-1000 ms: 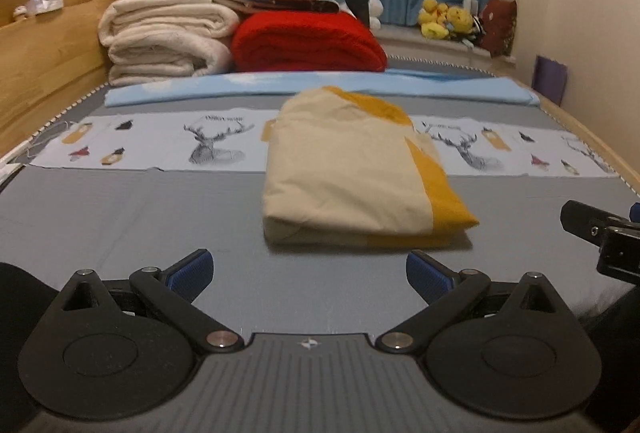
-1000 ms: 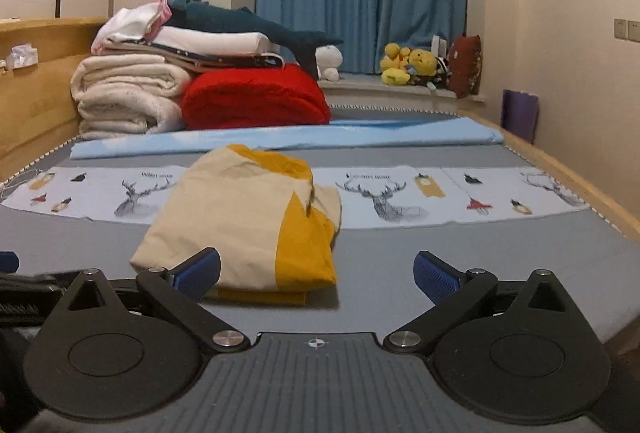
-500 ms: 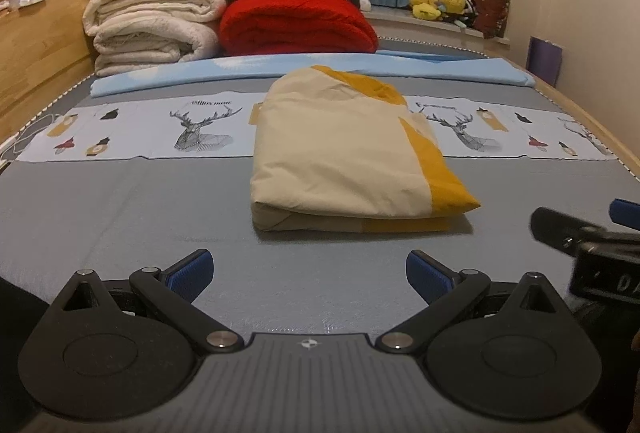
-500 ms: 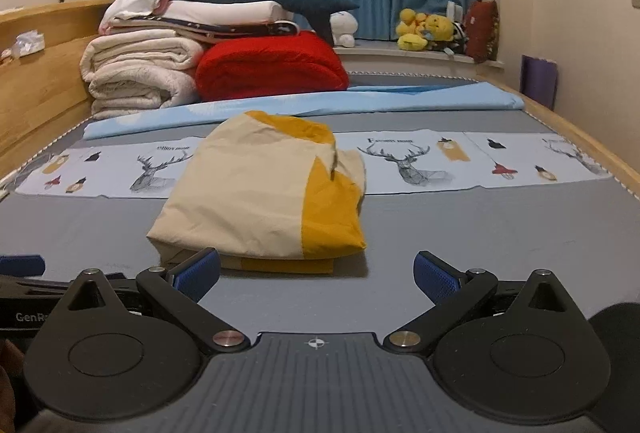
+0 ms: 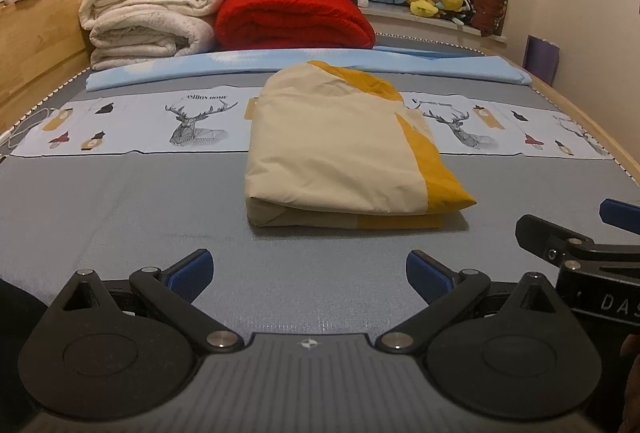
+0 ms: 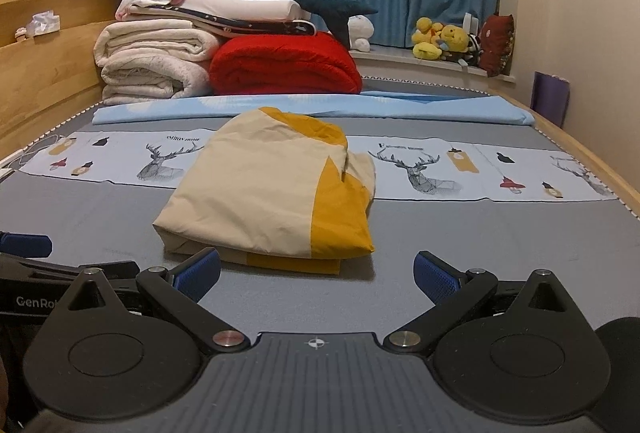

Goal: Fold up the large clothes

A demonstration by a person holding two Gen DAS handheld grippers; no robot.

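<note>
On the grey bed sheet [image 5: 120,201], the folded cream-and-mustard cloth bundle [image 5: 340,153] is lying at twelve o'clock, its long axis running away from the cameras, mustard edge at three o'clock. Left tongs [image 5: 308,269] and right tongs [image 6: 316,269] are gaping wide, gripping nothing.

Right gripper [image 6: 316,271] jaws spread wide, empty, above grey bed [image 6: 480,233]. Folded cream-and-yellow garment [image 6: 272,193] just ahead of left jaw. Left gripper [image 6: 28,253] beside left jaw.
</note>
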